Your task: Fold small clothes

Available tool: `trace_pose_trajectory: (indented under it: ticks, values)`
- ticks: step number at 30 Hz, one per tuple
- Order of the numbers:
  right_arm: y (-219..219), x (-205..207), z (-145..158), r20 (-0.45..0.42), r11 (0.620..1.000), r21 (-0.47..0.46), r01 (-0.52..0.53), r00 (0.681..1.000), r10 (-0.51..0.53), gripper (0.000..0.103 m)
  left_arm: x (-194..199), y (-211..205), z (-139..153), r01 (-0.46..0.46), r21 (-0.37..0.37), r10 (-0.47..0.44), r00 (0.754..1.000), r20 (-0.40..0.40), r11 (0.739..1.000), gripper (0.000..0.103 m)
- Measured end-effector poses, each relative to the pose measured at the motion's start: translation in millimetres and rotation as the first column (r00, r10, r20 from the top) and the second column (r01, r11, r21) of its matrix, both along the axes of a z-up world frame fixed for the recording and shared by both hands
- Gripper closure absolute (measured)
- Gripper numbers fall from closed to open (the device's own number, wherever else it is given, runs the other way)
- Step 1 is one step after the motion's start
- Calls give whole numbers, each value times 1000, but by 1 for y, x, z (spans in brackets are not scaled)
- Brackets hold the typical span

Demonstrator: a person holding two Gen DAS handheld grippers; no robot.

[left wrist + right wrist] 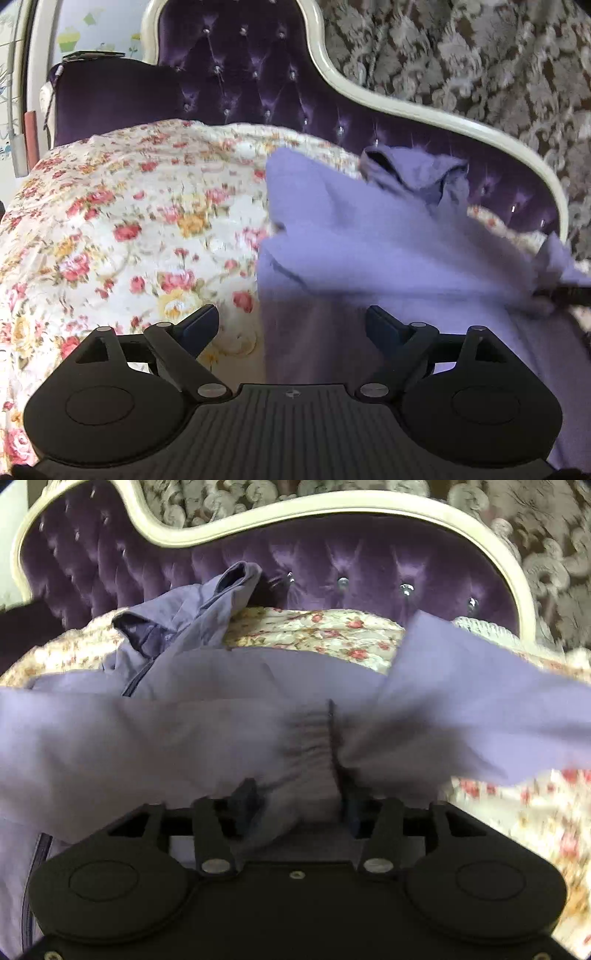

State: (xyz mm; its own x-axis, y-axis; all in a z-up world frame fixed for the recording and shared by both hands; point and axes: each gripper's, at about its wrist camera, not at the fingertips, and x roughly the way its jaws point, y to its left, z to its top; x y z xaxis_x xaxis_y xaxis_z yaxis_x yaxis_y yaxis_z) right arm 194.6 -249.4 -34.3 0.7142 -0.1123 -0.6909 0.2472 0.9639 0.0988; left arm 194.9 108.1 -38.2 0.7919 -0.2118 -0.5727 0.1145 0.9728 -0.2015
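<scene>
Right gripper (295, 805) pinching bunched lavender cotton garment (184, 731) mid-frame on floral quilted bedspread (314, 635) — left gripper (291, 321) spread, empty.
Keep pinch firm, draw fold flat — left should pin the edge.

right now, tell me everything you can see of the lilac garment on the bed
The lilac cotton-looking garment lies crumpled across the floral quilted bedspread, in front of the purple tufted headboard. It has a darker zip seam, an open cuff or collar bunched at its far end, and a gathered elastic section. That gathered part sits between the fingers of the right gripper. The left gripper is open at its near edge, gripping nothing.
</scene>
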Motion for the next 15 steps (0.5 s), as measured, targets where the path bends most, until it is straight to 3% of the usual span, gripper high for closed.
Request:
trace_pose_trajectory:
  ticks: [1,2,3,10,15]
  values:
    - [0,-4,2,11,1000,-2,12,1000,-11,37,-1,0,6,-1,-7,1,1000,16,1000,17]
    - [0,-7,6,22,1000,-10,21,1000,-21,24,-3,-1,13,-2,-6,3,999,33,1000,17]
    - [0,-9,10,42,1000,-18,24,999,-23,19,-3,-4,20,-1,-2,1,999,54,1000,17]
    - [12,-20,35,147,1000,-30,-8,989,12,19,23,-28,34,29,27,-31,996,84,999,16]
    - [24,-23,42,174,997,-42,-60,983,67,13,54,-29,-3,-20,83,25,998,-49,996,13]
